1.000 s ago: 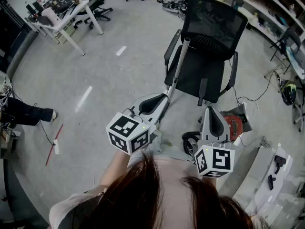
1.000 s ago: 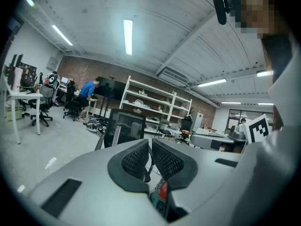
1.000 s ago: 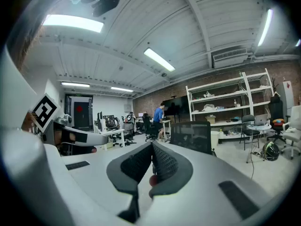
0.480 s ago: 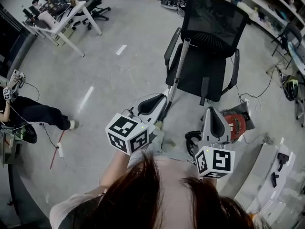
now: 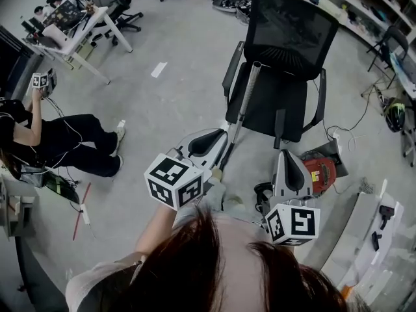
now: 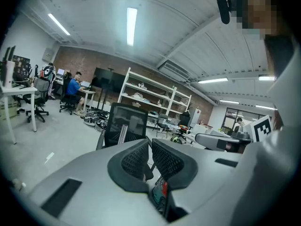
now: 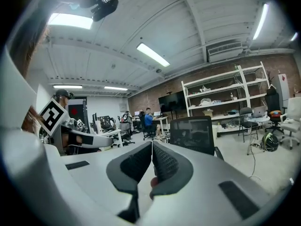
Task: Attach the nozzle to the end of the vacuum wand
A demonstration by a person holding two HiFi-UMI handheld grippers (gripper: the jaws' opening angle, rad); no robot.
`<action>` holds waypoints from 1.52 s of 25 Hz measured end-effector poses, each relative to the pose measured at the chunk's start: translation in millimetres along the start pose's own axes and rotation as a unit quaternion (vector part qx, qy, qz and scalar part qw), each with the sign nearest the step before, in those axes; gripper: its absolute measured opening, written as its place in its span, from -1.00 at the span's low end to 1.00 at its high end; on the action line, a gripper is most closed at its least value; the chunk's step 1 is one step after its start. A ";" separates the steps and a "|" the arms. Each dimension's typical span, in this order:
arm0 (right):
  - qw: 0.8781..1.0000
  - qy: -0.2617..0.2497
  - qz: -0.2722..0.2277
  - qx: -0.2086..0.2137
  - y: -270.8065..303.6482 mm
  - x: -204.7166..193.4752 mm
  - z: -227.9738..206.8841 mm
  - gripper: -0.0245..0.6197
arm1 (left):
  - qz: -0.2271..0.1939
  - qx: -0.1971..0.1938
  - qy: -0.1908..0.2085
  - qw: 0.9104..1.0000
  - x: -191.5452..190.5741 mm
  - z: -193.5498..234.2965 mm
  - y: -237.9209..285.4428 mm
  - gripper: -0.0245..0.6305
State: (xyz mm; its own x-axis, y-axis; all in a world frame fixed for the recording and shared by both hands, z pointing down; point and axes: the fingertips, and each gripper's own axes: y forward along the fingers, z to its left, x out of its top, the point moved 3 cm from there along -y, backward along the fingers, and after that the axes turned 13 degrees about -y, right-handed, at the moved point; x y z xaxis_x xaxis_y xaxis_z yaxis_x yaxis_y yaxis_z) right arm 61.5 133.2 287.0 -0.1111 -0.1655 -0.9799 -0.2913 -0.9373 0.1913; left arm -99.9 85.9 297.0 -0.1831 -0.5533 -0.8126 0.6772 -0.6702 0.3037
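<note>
Drawn closer to the chair (image 5: 292, 25) at 12 o'clock, left gripper (image 5: 224, 134) and right gripper (image 5: 286, 151) both clenched empty, vacuum wand (image 5: 246, 99) propped against its seat, likely nozzle (image 5: 278, 125) at 1 o'clock: approach only, nothing grasped.

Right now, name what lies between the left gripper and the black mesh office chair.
In the head view, a grey metal vacuum wand lies there, slanting from beside the left gripper up against the black mesh office chair.

head: overhead, steeply down | left tool (image 5: 225, 132), right tool (image 5: 286, 153) cams: near-level, forward | shared: black office chair (image 5: 292, 34)
</note>
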 end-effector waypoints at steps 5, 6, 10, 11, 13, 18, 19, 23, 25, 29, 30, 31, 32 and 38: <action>1.000 0.013 0.002 -0.019 25.3 10.8 7.1 -0.84 | 0.017 -0.020 0.012 1.000 24.3 24.8 13.8 -0.82; 1.000 0.015 0.001 -0.023 30.1 12.0 8.5 -0.84 | 0.020 -0.024 0.014 0.999 27.7 29.5 16.6 -0.82; 0.998 0.024 -0.007 -0.049 49.0 17.3 13.0 -0.84 | 0.033 -0.041 0.022 0.998 40.8 50.7 27.1 -0.82; 0.998 0.027 -0.006 -0.058 54.2 18.8 14.2 -0.84 | 0.035 -0.046 0.023 0.998 44.6 56.8 28.8 -0.82; 0.997 0.034 0.000 -0.075 64.0 21.1 17.6 -0.84 | 0.039 -0.059 0.024 0.997 52.2 68.9 31.2 -0.82; 0.994 0.039 0.002 -0.098 84.3 25.8 29.7 -0.84 | 0.049 -0.081 0.025 0.995 67.6 96.7 36.7 -0.82; 0.994 0.039 0.005 -0.105 87.3 26.9 32.4 -0.84 | 0.051 -0.085 0.025 0.995 69.7 101.7 37.9 -0.82; 0.991 0.040 0.012 -0.125 97.0 26.9 41.7 -0.84 | 0.062 -0.102 0.028 0.992 74.5 118.5 42.1 -0.82; 0.990 0.040 0.016 -0.131 101.7 25.2 44.9 -0.84 | 0.065 -0.105 0.030 0.992 76.5 126.5 45.6 -0.82; 0.989 0.047 0.024 -0.141 107.1 19.4 45.9 -0.84 | 0.070 -0.110 0.029 0.991 77.5 135.2 53.6 -0.82; 0.988 0.047 0.025 -0.143 108.7 18.4 44.6 -0.84 | 0.072 -0.111 0.029 0.991 77.6 136.0 56.2 -0.82; 0.988 0.048 0.026 -0.144 110.5 17.6 43.3 -0.84 | 0.074 -0.113 0.030 0.990 77.7 136.9 58.7 -0.82; 0.988 0.048 0.026 -0.144 112.6 17.1 42.2 -0.84 | 0.076 -0.113 0.030 0.990 77.7 137.9 61.0 -0.82; 0.989 0.050 0.032 -0.134 129.5 9.4 28.4 -0.84 | 0.076 -0.106 0.029 0.991 75.3 143.1 79.8 -0.82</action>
State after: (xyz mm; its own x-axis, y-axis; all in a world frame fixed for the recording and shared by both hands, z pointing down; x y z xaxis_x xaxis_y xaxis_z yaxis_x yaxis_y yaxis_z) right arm -4.3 19.0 304.2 -0.0223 -0.2444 -0.9694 -0.0235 -0.9693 0.2449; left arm -161.6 -80.1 331.2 -0.0304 -0.6060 -0.7949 0.8296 -0.4589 0.3181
